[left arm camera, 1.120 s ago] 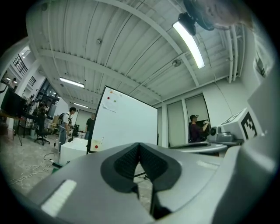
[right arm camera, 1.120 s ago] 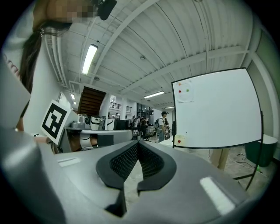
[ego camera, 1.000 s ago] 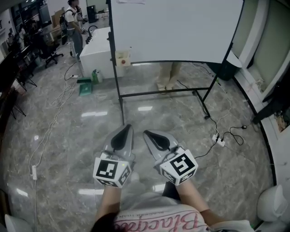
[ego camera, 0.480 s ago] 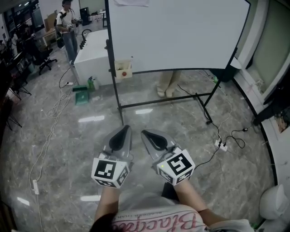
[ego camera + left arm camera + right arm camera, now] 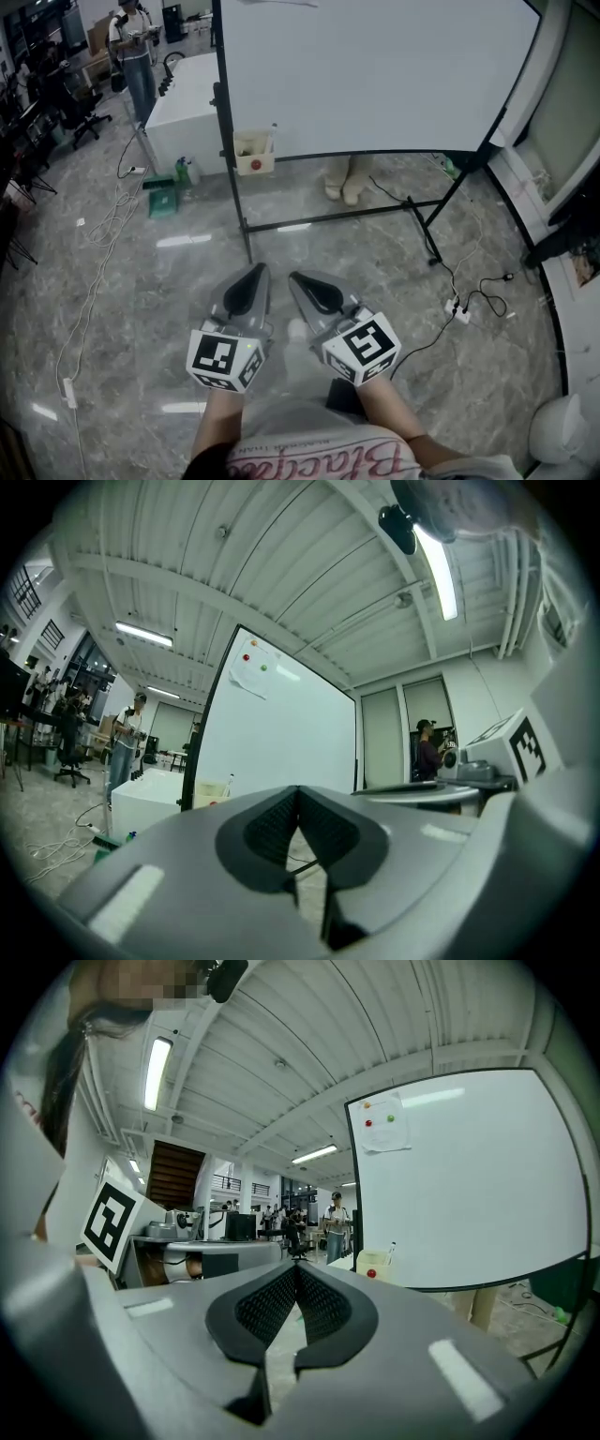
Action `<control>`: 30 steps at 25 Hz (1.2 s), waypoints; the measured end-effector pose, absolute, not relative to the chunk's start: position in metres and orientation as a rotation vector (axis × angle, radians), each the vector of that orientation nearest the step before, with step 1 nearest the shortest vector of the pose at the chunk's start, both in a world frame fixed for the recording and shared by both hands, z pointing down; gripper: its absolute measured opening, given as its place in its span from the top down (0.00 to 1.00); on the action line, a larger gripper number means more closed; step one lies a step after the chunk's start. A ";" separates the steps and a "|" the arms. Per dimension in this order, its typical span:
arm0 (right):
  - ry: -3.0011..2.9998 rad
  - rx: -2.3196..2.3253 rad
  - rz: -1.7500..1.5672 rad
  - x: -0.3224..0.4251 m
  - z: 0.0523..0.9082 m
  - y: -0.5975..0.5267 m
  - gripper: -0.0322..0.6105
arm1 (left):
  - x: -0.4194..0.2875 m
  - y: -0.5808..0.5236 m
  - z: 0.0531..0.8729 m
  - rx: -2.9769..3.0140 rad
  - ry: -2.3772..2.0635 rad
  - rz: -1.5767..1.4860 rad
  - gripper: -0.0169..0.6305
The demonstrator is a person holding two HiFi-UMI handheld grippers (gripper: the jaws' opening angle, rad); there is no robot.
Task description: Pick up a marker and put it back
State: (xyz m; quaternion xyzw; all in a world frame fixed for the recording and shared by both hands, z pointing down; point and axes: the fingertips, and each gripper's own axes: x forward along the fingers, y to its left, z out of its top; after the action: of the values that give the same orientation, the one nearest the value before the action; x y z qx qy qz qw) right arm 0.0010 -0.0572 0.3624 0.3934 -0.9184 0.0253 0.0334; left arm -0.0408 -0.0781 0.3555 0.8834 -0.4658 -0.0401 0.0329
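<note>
— Between my jaws: nothing. Left gripper (image 5: pixel 298 791) had its pads pressed together, right gripper (image 5: pixel 298 1269) likewise, both empty, held side by side low in front of me.
— Marker?
— Marker (image 5: pixel 273 132) stood upright in the small box (image 5: pixel 246 150) hung on the post at the whiteboard's (image 5: pixel 375 75) left edge, well apart from both grippers, across the marble floor (image 5: pixel 141 309).
— Anything near it?
— White cabinet (image 5: pixel 187 103) just behind the box, a person (image 5: pixel 131 42) standing farther back. Cables (image 5: pixel 94 272) ran over the floor at the left.

whiteboard (image 5: pixel 375 75) top cropped, marker (image 5: pixel 273 132) tiny
</note>
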 end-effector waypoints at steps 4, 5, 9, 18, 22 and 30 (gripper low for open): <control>-2.843 1.184 0.087 0.002 0.364 -0.104 0.95 | -0.037 -0.123 0.357 2.715 -1.450 -0.104 0.97; -2.845 1.178 0.085 0.002 0.365 -0.117 0.95 | -0.037 -0.135 0.357 2.712 -1.458 -0.105 0.97; -2.855 1.167 0.066 0.005 0.362 -0.166 0.95 | -0.035 -0.183 0.353 2.716 -1.484 -0.118 0.97; -2.849 1.144 0.059 0.012 0.359 -0.272 0.95 | -0.031 -0.277 0.346 2.707 -1.545 -0.123 0.97; -2.836 1.133 0.095 0.013 0.371 -0.311 0.95 | -0.032 -0.302 0.354 2.677 -1.579 -0.112 0.98; -2.845 1.115 0.241 0.003 0.396 -0.372 0.88 | -0.049 -0.339 0.365 2.629 -1.622 -0.100 0.97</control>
State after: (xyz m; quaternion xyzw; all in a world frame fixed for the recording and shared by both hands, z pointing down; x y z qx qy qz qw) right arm 0.0025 -0.3716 0.3959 0.3636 -0.9274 0.0786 0.0380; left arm -0.0490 -0.3389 0.3652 0.8503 -0.5247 -0.0324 0.0255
